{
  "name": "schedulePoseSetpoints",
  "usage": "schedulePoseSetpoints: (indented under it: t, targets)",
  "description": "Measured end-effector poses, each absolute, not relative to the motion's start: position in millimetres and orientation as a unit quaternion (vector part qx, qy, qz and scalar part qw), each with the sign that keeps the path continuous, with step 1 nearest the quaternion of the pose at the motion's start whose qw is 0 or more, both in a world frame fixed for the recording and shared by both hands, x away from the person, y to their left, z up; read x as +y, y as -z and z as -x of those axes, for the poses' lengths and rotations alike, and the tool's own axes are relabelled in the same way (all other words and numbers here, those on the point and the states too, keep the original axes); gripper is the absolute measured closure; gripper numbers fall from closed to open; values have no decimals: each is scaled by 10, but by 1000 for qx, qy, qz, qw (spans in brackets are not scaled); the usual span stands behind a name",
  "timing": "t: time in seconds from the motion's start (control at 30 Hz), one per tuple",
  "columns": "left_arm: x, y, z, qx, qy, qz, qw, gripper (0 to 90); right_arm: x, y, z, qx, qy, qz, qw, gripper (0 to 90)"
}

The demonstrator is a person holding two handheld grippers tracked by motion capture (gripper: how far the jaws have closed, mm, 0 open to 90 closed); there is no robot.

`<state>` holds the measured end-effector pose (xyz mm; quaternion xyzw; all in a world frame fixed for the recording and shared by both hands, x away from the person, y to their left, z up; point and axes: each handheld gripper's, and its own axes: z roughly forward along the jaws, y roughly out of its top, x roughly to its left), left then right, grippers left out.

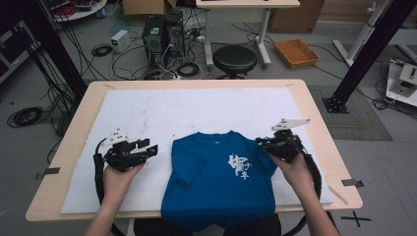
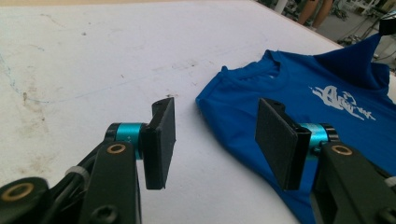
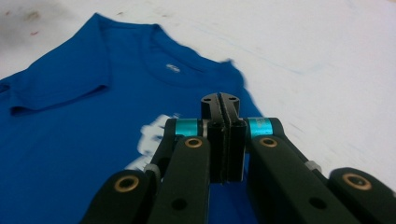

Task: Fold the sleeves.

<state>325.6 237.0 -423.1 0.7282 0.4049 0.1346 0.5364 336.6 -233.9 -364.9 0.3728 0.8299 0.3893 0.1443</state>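
Note:
A blue T-shirt [image 1: 216, 182] with a white print lies front up on the white mat [image 1: 196, 108], its hem hanging over the table's near edge. Its left sleeve is folded inward. My left gripper [image 1: 150, 146] hovers just left of the shirt, pointing at it. In the left gripper view its jaws [image 2: 219, 140] stand open with nothing between them, the shirt [image 2: 336, 102] just beyond. My right gripper [image 1: 260, 142] is at the shirt's right shoulder. Its jaws [image 3: 222, 100] are pressed together over the shirt [image 3: 70, 116]. The left gripper view shows that sleeve pulled up in a peak toward the right gripper [image 2: 390, 23].
The mat covers most of a light wooden table [image 1: 314, 113]. Beyond the far edge stand a black stool [image 1: 234, 59], computer cases [image 1: 162, 34], an orange tray [image 1: 296, 51] and loose cables on the floor. A black frame post [image 1: 366, 54] rises at the right.

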Motion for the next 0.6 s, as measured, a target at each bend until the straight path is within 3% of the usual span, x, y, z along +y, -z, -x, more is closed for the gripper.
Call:
schedulePoseSetpoints:
  t: [0.33, 0.47, 0.6]
  targets:
    - [2316, 4265, -3276, 397, -125, -741, 527, 481, -1450, 3747, -3376, 871, -343, -311, 166, 898]
    - [2304, 4273, -3276, 394, -126, -744, 525, 481, -1476, 3755, -3364, 861, -369, -305, 171, 803]
    - [2302, 4279, -3281, 396, -126, -744, 523, 481, -1768, 3723, -3325, 844, -396, -322, 166, 751]
